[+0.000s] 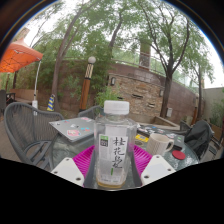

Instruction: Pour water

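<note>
Outdoor setting, trees and a brick wall across the upper half of the frame, an orange parasol (18, 55) at upper left. Bottle (115, 143) stands upright at lower centre, between the two fingers of the gripper (113, 166); pink pads (84, 158) show on either side of its lower body. Pads appear to sit against the bottle's sides, so fingers read as pinching it, closed to bottle width rather than spread; contact on the right side is harder to confirm. Bottle is clear plastic with a white cap (116, 106), cap apparently in place, a pale label with dark characters and a small green mark, and yellowish liquid filling most of the body. Its base is hidden below, so cannot tell whether it rests on the table (70, 148) or is lifted clear. Step in hand, as judged: the grasp stage, bottle secured but nothing tilted, pouring not begun. A white cup (160, 144) stands to the right of the bottle, just beyond the right finger, and looks the likely receiver. A flat board or tray (75, 128) lies at mid left, a mesh chair (28, 130) further left. Next move calls for the cap to come off if it is indeed sealed, then carrying right to the cup and tipping slowly; full bottle means weight and early spill risk.
</note>
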Action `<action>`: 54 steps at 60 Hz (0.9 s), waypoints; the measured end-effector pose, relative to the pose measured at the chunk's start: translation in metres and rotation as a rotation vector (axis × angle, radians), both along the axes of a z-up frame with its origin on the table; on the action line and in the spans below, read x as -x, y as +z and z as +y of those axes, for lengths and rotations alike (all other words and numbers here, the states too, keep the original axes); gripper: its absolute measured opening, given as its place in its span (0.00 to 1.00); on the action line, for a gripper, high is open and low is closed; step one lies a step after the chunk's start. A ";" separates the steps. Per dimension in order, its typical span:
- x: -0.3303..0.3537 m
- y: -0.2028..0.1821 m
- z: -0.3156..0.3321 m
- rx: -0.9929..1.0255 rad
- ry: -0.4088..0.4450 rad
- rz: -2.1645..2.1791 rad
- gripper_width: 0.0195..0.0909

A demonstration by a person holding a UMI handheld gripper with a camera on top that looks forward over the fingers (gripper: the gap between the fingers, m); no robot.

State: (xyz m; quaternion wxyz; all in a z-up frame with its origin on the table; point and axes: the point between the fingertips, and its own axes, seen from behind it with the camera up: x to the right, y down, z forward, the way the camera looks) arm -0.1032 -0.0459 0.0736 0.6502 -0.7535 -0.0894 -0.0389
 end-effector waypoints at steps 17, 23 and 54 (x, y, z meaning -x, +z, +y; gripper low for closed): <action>0.014 0.008 0.017 0.169 0.091 0.051 0.37; 0.004 0.050 0.035 0.150 0.061 0.277 0.37; -0.060 0.104 0.089 0.375 -0.014 2.194 0.36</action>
